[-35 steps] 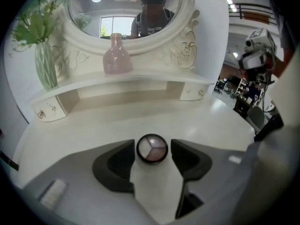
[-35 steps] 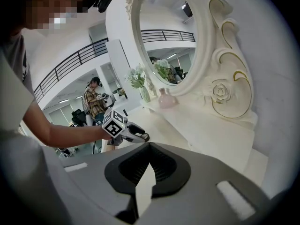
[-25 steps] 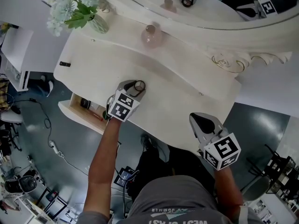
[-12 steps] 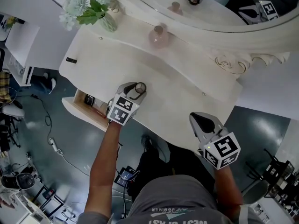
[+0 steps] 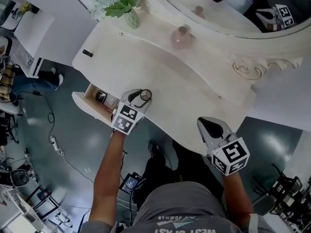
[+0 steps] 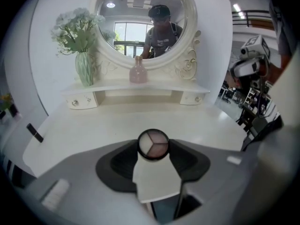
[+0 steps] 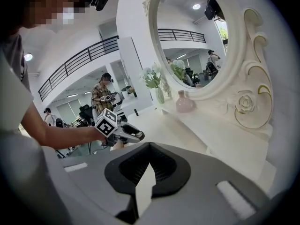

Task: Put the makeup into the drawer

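- left gripper (image 5: 138,97) pinches the round makeup compact (image 6: 153,144); right gripper (image 5: 210,128) pressed together, empty.
- carry step: next you lower it into the open drawer (image 5: 83,103) left of that gripper.

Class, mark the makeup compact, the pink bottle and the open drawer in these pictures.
makeup compact (image 6: 153,144): left gripper view, centre of its three-shade face.
pink bottle (image 5: 181,40): head view, its round body.
open drawer (image 5: 86,104): head view, its front wall.

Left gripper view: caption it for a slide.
Round three-shade makeup compact held in the left gripper, facing the white dressing table and its mirror.
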